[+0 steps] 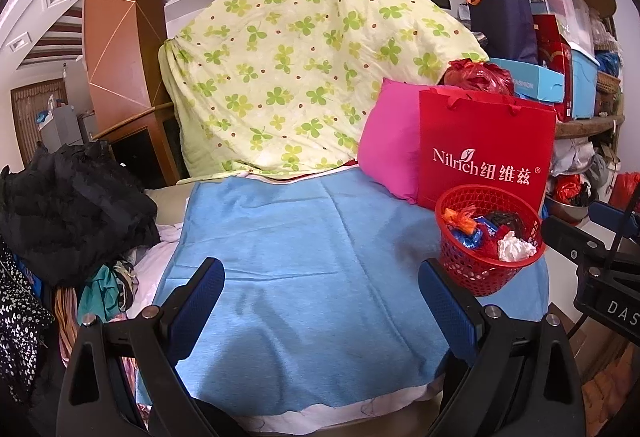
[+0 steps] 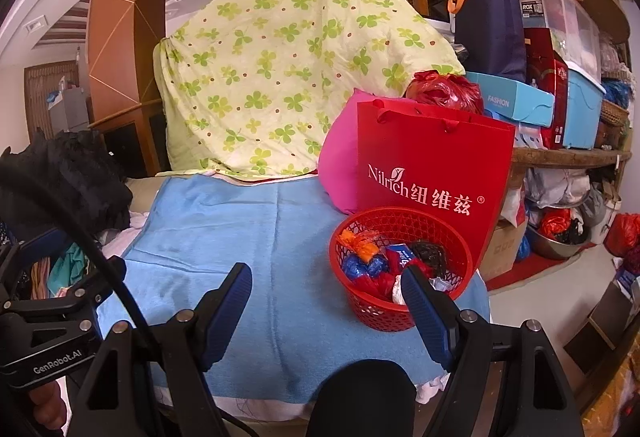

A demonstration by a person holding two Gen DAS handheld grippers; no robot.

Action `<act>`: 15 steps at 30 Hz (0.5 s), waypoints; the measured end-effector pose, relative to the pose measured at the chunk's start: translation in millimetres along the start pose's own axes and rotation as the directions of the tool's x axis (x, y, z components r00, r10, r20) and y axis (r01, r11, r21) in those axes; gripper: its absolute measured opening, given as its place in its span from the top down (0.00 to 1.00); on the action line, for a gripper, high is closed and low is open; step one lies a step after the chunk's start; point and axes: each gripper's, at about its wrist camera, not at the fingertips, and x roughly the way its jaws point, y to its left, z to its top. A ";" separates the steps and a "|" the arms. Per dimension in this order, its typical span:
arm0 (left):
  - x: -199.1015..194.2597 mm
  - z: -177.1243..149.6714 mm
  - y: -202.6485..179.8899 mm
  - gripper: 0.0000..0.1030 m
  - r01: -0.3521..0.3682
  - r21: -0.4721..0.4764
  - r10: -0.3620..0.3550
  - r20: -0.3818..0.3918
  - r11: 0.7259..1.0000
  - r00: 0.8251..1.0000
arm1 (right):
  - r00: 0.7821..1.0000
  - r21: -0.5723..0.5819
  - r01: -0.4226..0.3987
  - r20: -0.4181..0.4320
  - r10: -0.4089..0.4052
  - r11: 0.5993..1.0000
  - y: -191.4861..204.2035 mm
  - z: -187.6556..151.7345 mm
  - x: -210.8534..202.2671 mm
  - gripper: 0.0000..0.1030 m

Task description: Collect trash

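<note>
A blue cloth (image 1: 304,277) is seen spread over the near surface, and no loose scrap is visible on it in either view. Behind it a clover-print quilt (image 1: 304,61) is draped at the far side, with a pink cushion (image 1: 390,141) and a red paper bag (image 1: 486,153) stood upright to the right. Just in front of the bag, at the right edge of the cloth, a red basket (image 1: 486,265) is set upright with its round mouth facing up; being round, it shows no long axis. Crumpled trash (image 2: 384,261) is piled inside it: orange, blue, red and black wrappers and a white wad of paper (image 1: 516,247).

The task is judged to be at or near its end, since the wrappers are gathered in the basket and nothing is left lying on the cloth as far as can be seen; clutter at the far left and right cannot be sorted into trash or not.

The left gripper (image 1: 322,301) is held over the near cloth with its jaws wide apart and nothing between them. The right gripper (image 2: 326,309) is likewise spread and empty, its right finger overlapping the basket's near rim in the picture; contact cannot be told.
</note>
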 end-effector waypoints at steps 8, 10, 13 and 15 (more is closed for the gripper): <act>1.4 -4.5 10.3 0.05 -0.006 -0.014 0.006 0.003 1.000 1.000 | 1.000 -0.032 0.014 0.014 -0.014 0.999 17.4 2.8 -1.9 0.22; 2.2 -5.8 13.5 0.05 -0.006 -0.021 0.007 0.002 1.000 1.000 | 1.000 -0.032 0.021 0.019 -0.021 0.999 20.3 4.1 -2.7 0.22; 3.6 -7.1 17.6 0.05 -0.010 -0.029 0.010 0.002 1.000 1.000 | 1.000 -0.022 0.026 0.018 -0.026 0.999 20.2 5.1 -1.1 0.22; 4.8 -8.4 20.6 0.05 -0.012 -0.034 0.012 0.002 0.999 1.000 | 0.999 -0.016 0.032 0.011 -0.032 0.999 20.5 4.9 1.3 0.22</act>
